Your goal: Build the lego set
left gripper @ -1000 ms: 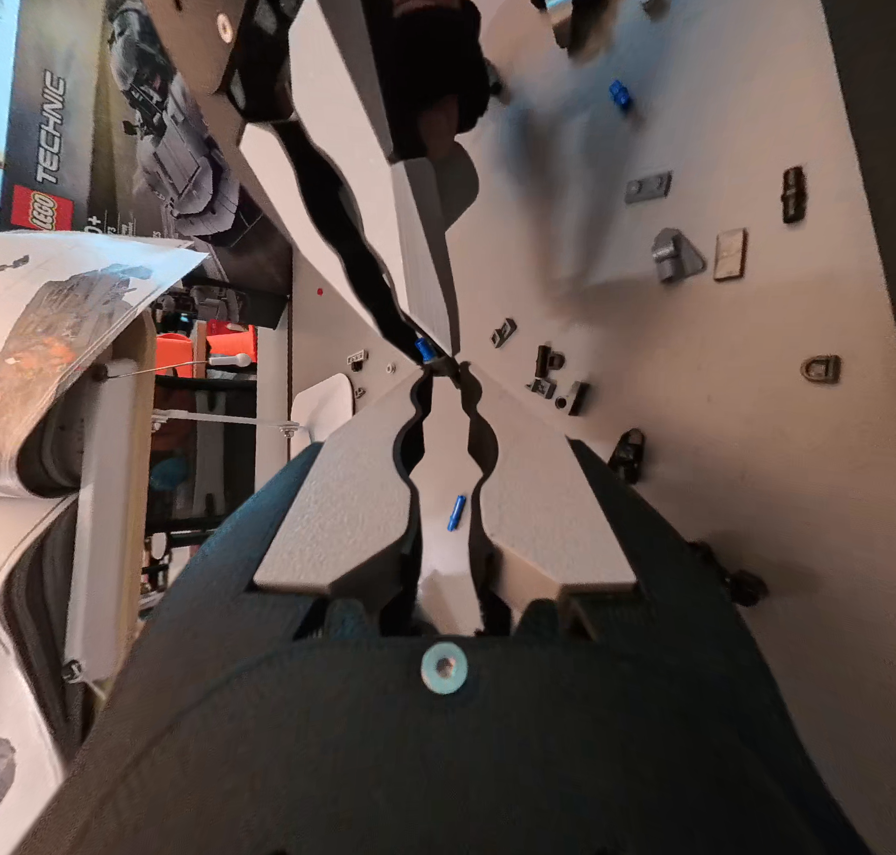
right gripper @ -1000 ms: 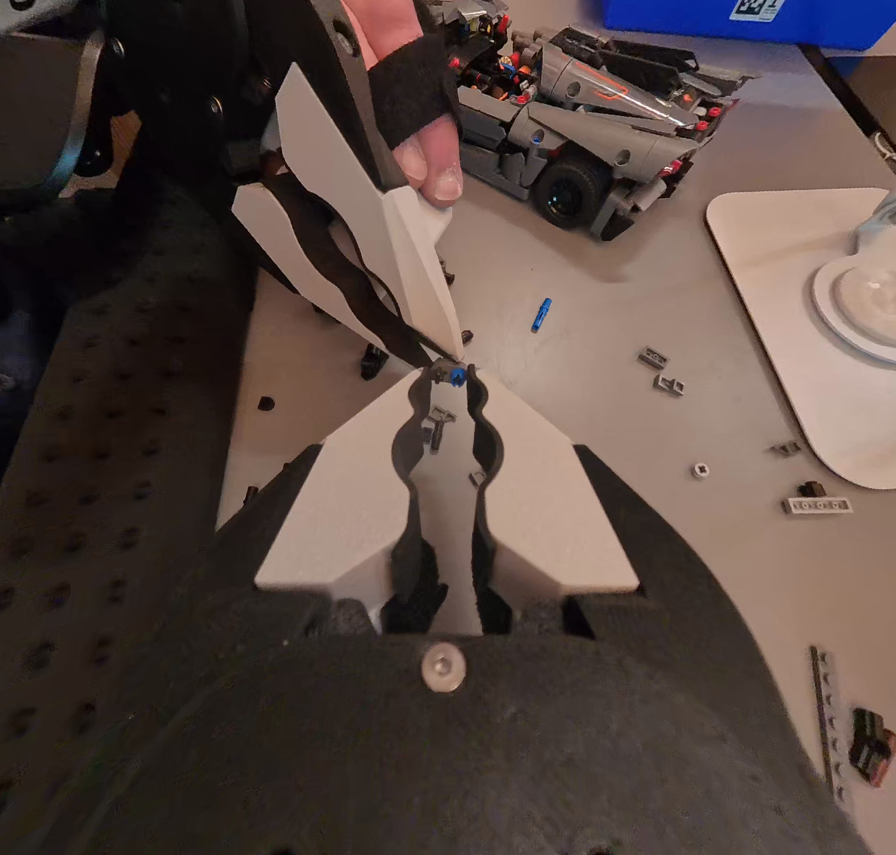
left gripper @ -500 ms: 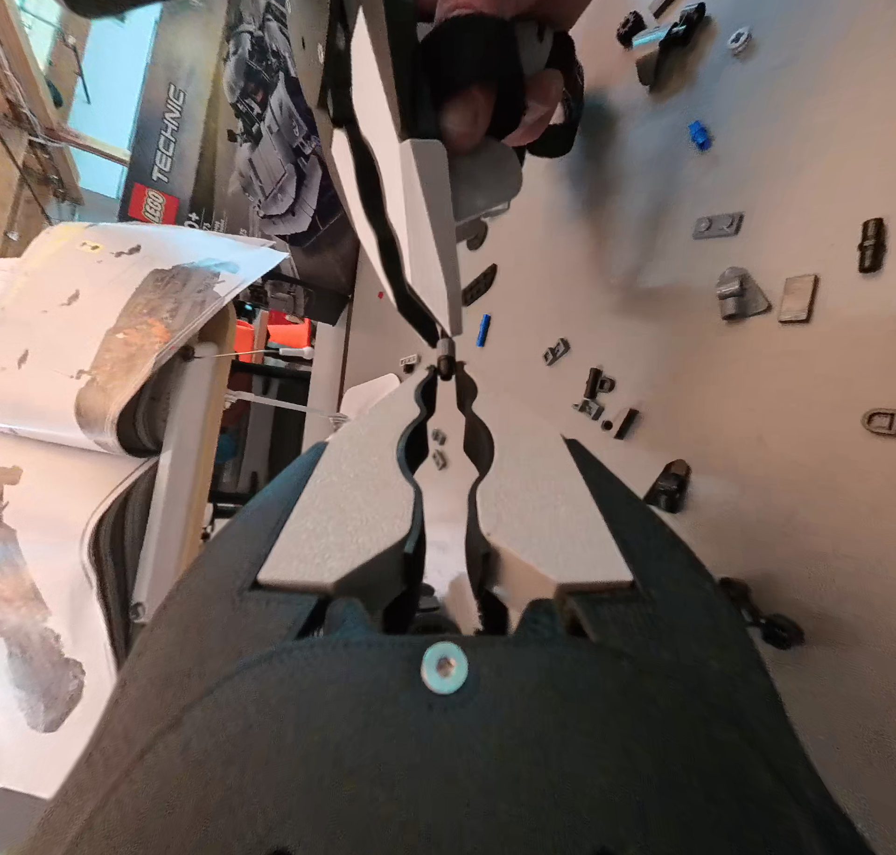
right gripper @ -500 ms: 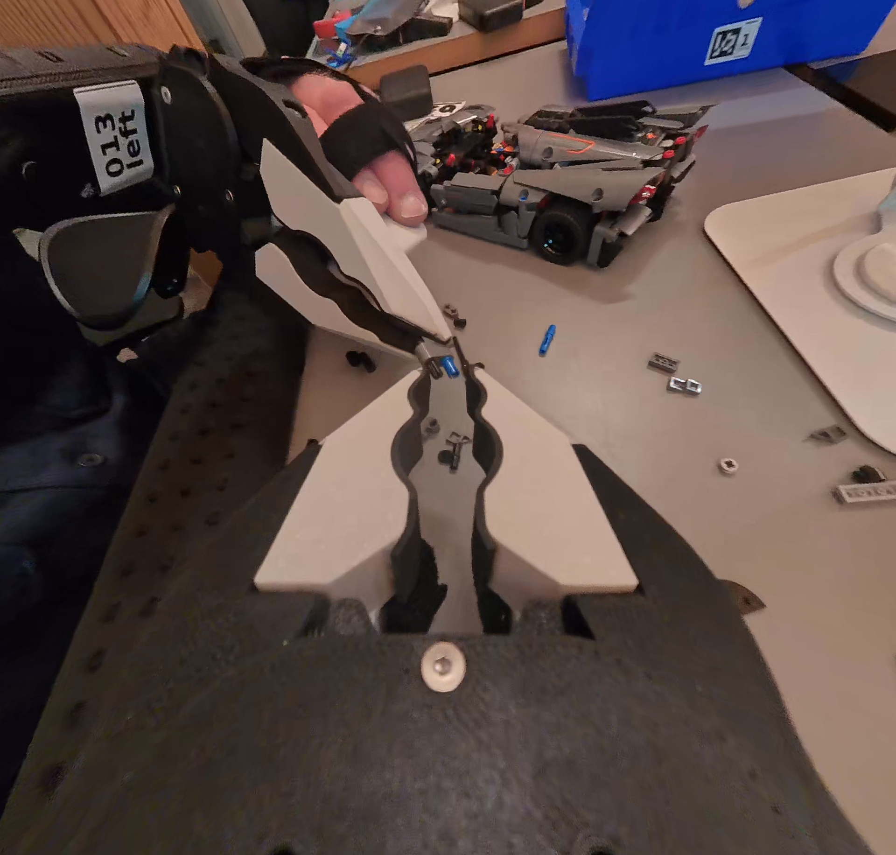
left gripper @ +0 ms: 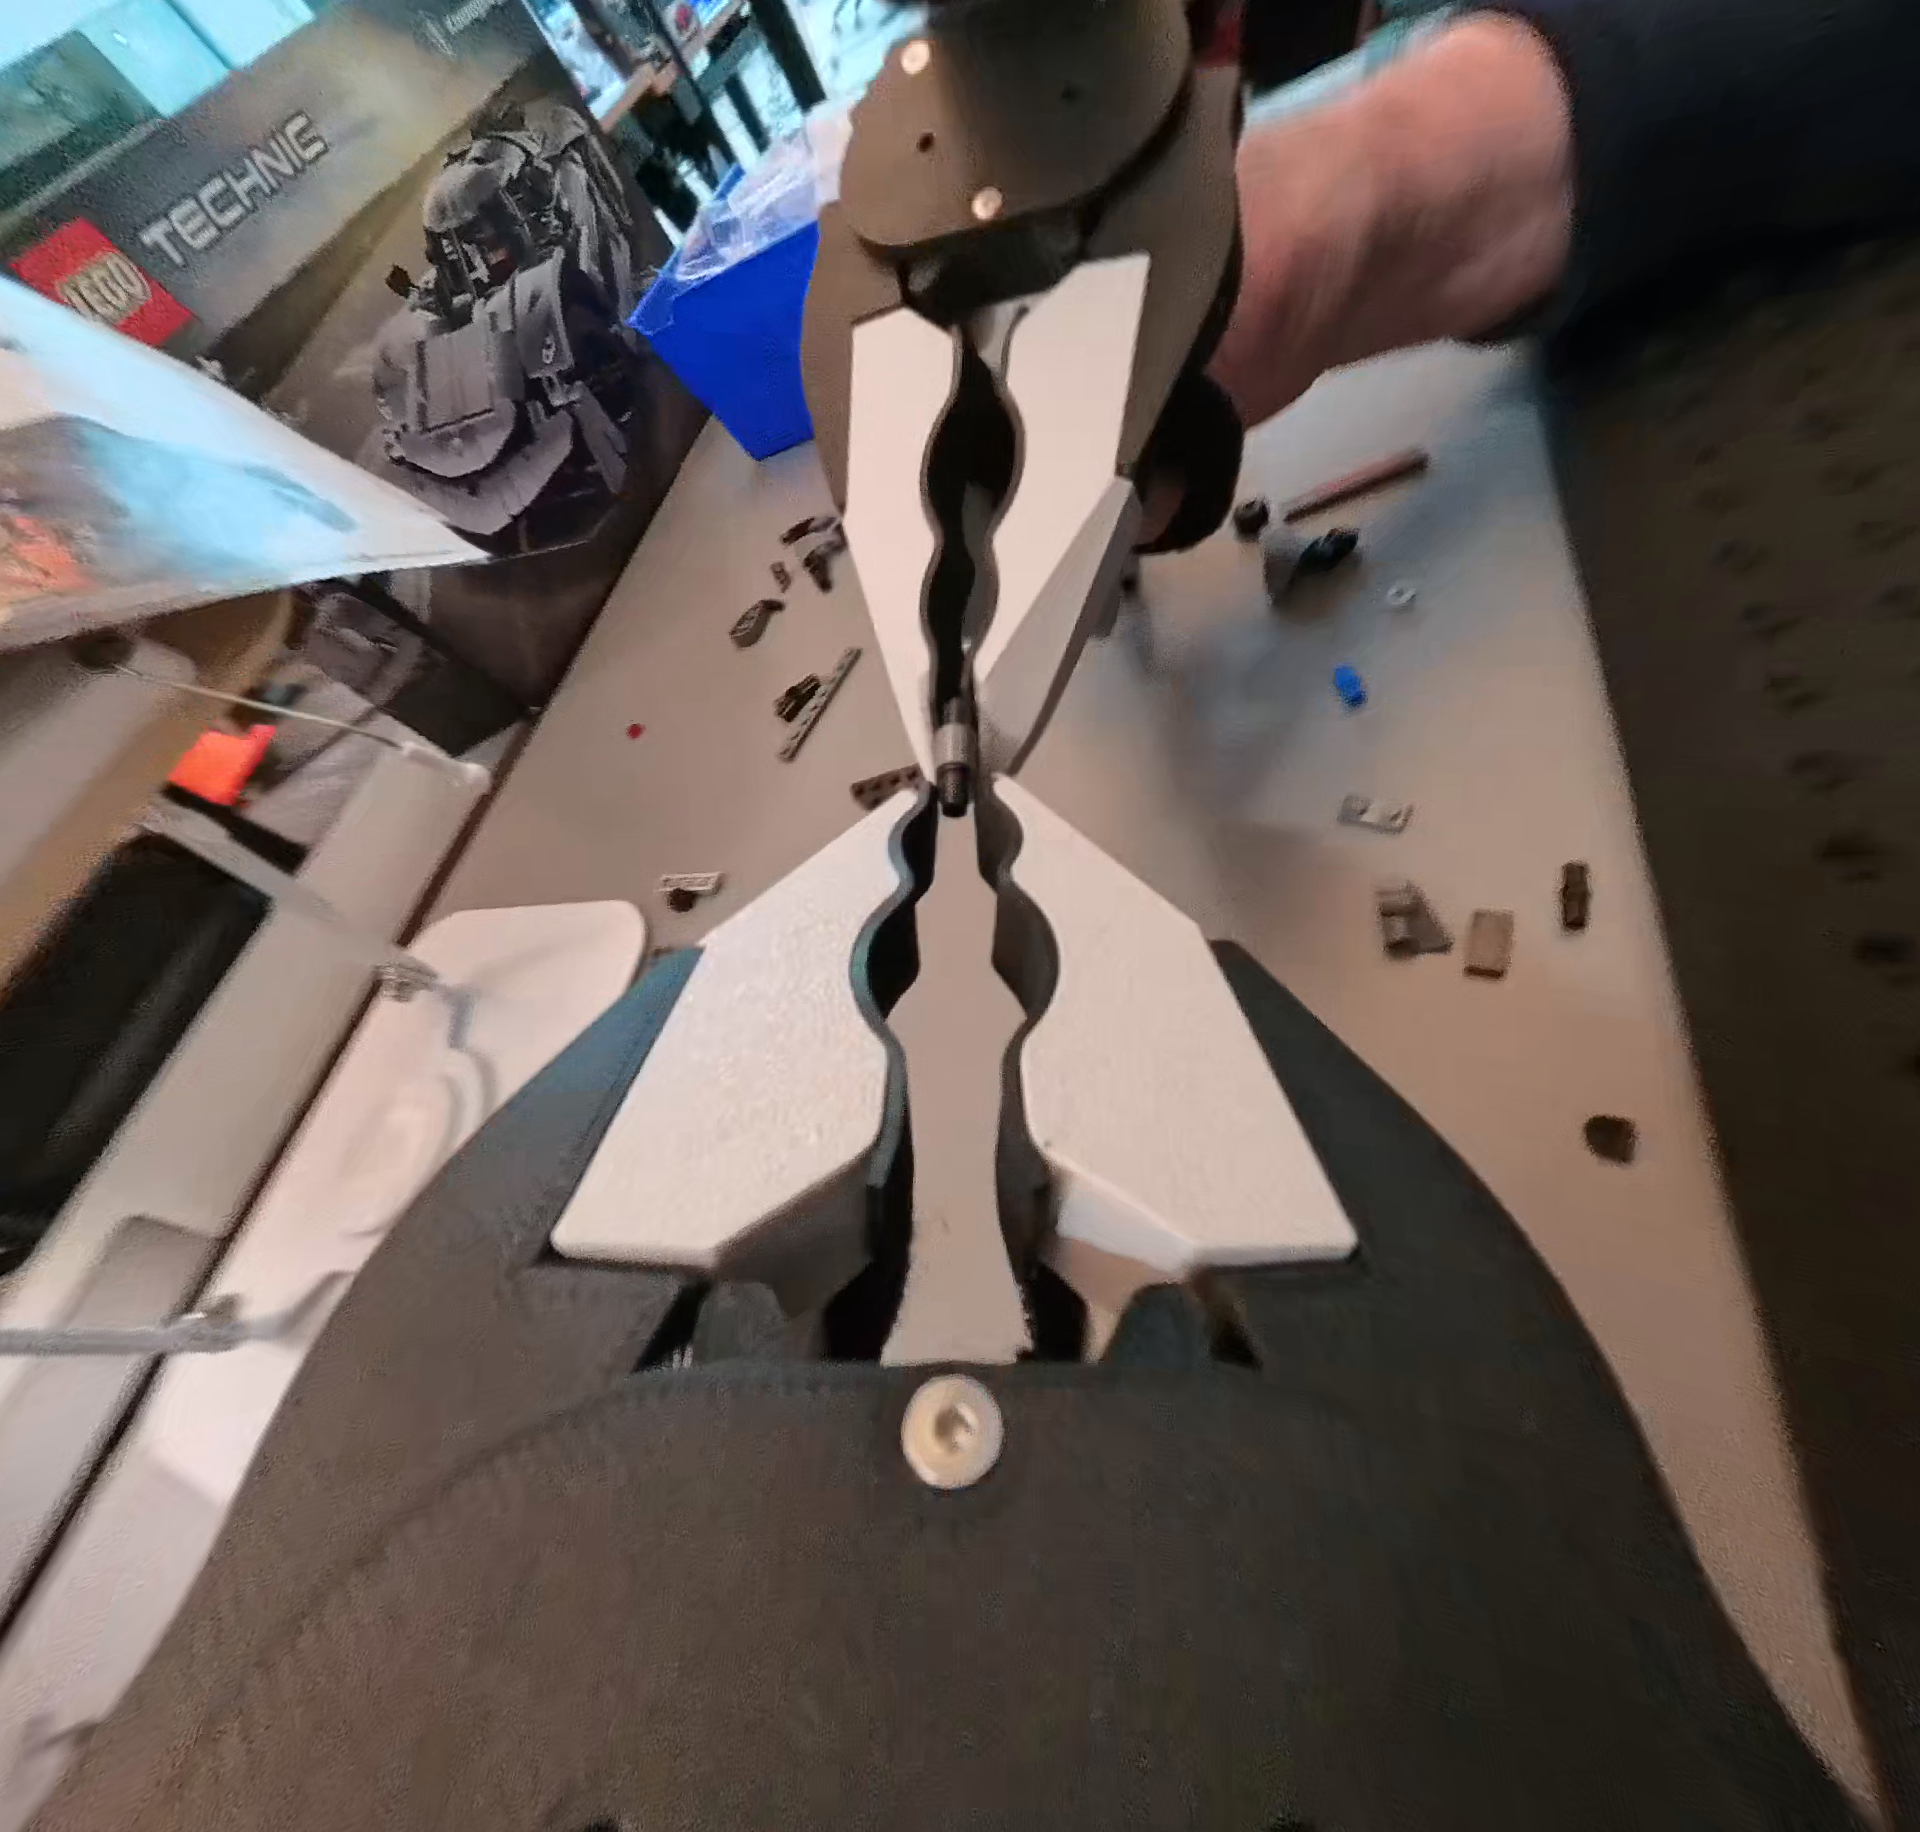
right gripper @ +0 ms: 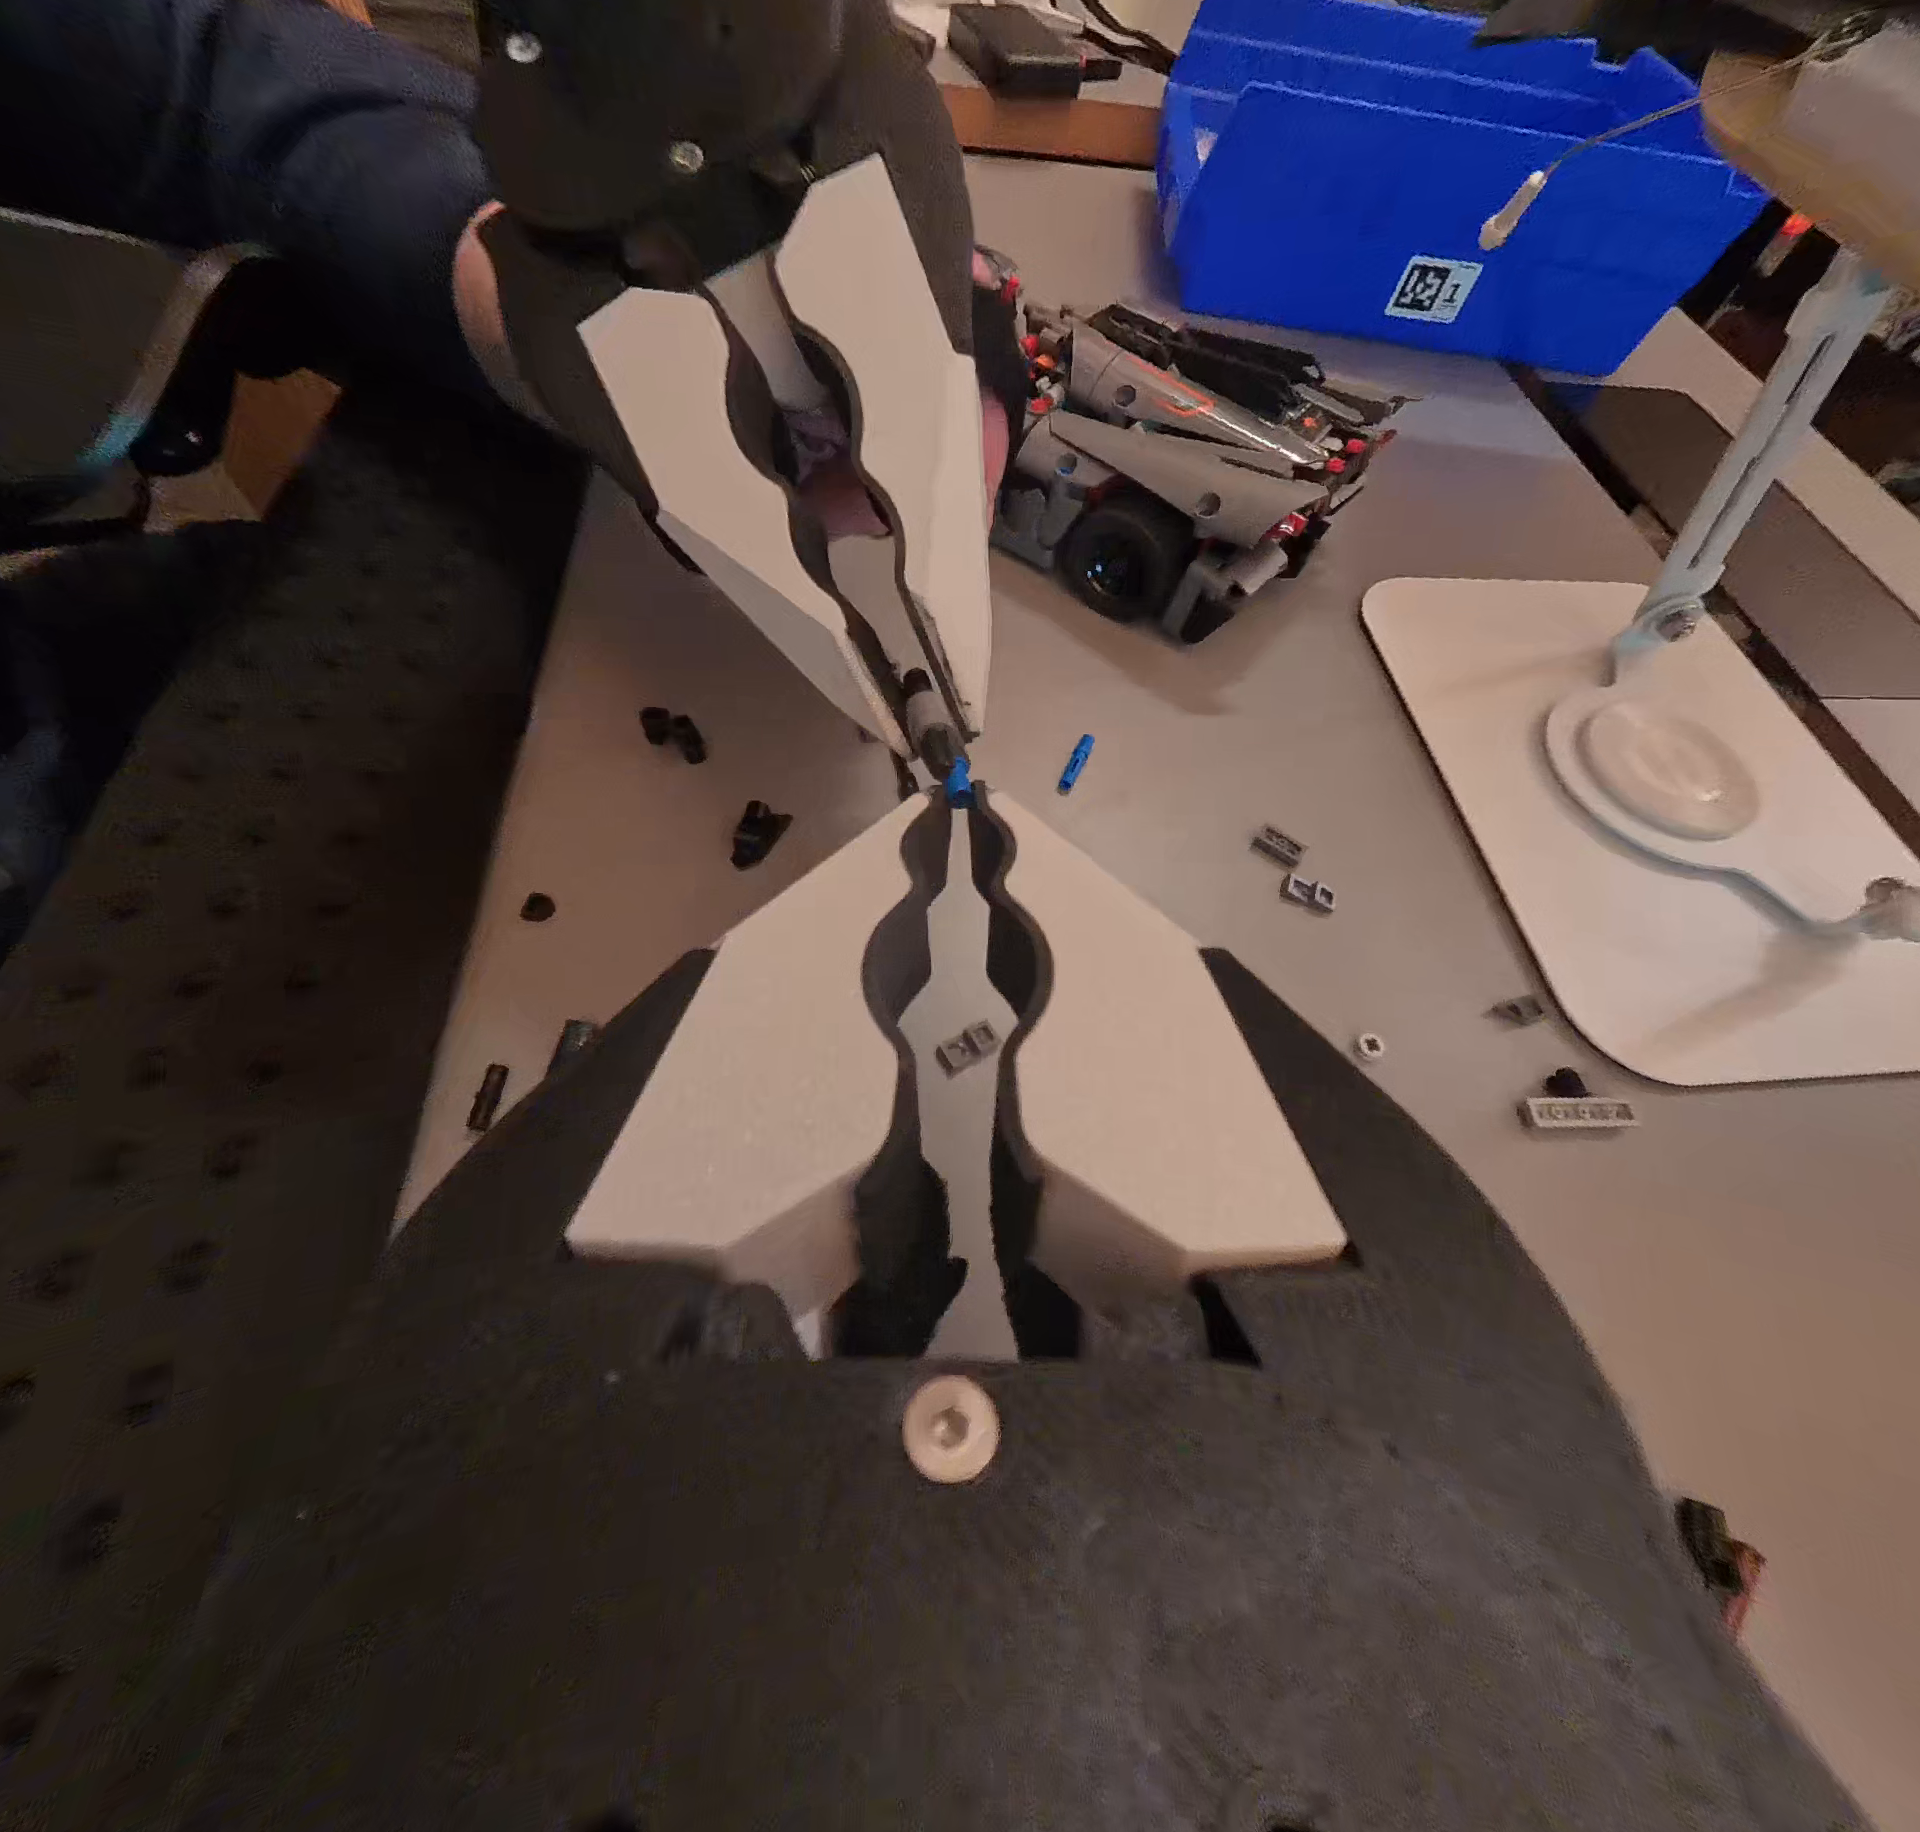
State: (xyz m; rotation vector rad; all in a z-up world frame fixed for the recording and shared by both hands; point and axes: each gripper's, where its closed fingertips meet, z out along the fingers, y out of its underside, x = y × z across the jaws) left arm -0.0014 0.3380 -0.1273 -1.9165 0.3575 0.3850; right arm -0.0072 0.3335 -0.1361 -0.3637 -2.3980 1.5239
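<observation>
Grey worktop [right gripper: 1351, 1367], car [right gripper: 1174, 463] at 1 o'clock: left tongs [left gripper: 951, 811] grasping sleeve [right gripper: 923, 714], right tongs [right gripper: 961, 803] grasping blue pin [right gripper: 957, 776], tips opposed for mating.

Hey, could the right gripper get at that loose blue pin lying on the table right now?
Probably not yet: the right gripper is shut on a blue pin piece, joined to the left gripper's part. The loose blue pin lies uncovered close by.

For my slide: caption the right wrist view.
Right gripper presses a blue pin into the left gripper's grey-black connector.
</observation>
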